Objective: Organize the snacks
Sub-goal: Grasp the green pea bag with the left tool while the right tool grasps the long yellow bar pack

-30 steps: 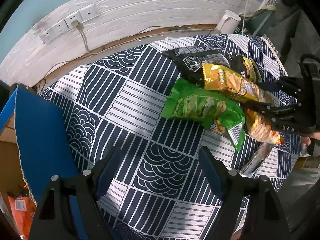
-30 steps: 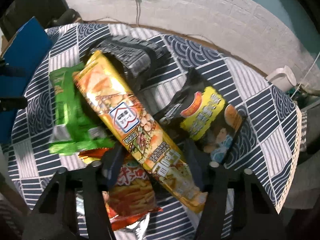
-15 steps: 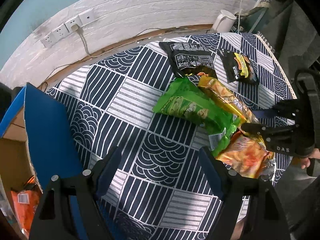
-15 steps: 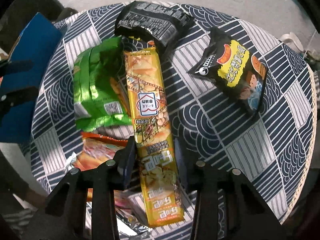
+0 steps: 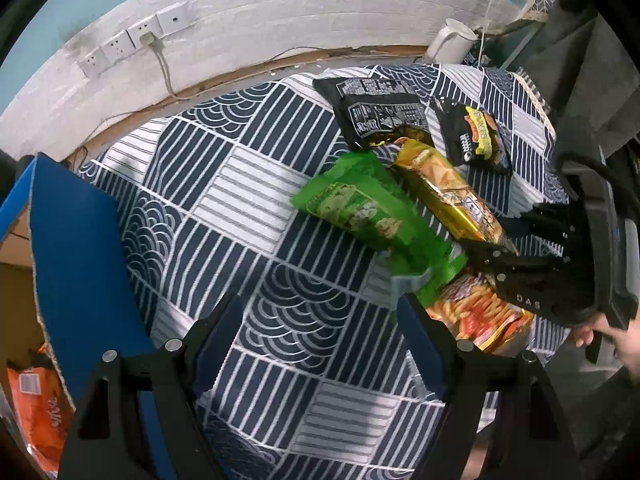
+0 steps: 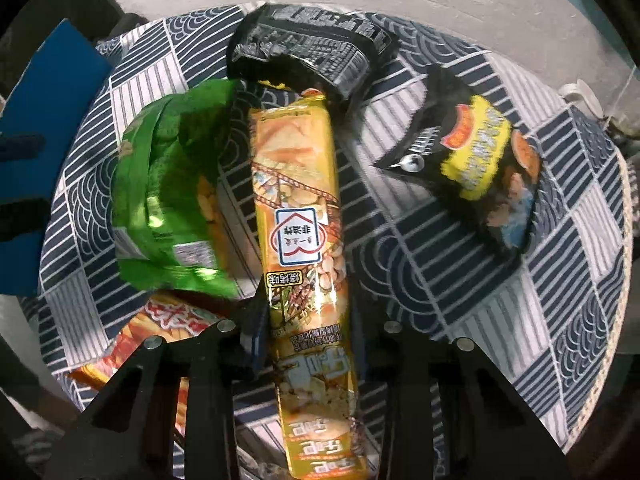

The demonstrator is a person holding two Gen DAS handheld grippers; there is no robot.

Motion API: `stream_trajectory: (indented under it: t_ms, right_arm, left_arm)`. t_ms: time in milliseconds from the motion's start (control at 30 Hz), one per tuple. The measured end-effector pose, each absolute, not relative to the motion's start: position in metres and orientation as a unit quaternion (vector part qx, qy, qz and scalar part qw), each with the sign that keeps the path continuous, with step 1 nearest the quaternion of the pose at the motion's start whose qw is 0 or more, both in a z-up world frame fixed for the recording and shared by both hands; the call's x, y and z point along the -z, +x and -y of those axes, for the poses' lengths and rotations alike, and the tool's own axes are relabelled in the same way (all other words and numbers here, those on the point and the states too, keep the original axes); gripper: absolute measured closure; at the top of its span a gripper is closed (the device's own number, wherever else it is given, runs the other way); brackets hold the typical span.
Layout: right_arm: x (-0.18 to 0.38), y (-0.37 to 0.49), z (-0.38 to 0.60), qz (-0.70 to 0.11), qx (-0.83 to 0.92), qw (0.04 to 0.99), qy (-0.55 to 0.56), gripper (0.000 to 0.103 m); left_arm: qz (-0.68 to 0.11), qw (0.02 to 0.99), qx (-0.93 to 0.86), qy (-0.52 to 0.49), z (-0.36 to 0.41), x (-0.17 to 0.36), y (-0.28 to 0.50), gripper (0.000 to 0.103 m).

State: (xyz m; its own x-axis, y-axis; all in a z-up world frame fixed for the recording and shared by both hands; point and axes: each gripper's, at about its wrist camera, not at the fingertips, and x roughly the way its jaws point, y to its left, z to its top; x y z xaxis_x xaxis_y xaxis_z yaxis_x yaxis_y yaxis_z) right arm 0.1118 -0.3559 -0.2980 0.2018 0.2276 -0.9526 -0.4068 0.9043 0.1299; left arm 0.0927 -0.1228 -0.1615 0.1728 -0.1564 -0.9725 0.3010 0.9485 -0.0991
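My right gripper [image 6: 310, 320] is shut on a long yellow snack pack [image 6: 304, 232], which also shows in the left wrist view [image 5: 448, 196]. Beside it lie a green bag [image 6: 172, 204], an orange-red bag [image 6: 160, 332], a black printed bag [image 6: 316, 44] and a black-and-yellow bag [image 6: 484, 172]. My left gripper [image 5: 320, 336] is open and empty above the patterned tablecloth [image 5: 224, 184], left of the green bag [image 5: 360, 212]. The right gripper shows in the left wrist view [image 5: 516, 256] at the right.
A blue box flap [image 5: 76, 256] stands at the left, with an orange pack [image 5: 36, 412] inside the box. A white kettle [image 5: 452, 44] and wall sockets [image 5: 132, 40] are at the back. The table edge runs along the right.
The right gripper has closed on the yellow pack and swung it straight along its fingers. The green bag has shifted. The left gripper has stayed open, drawn back a little.
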Motion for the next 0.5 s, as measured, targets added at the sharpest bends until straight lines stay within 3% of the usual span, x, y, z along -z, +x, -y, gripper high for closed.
stream_trajectory:
  t_ms: [500]
  right_arm:
    - [0.26,0.082,0.423,-0.576,-0.176,0.798,0.001,0.072]
  left_arm:
    - [-0.649,0.752,0.119,0.003,0.151,0.179,0.116,0.022]
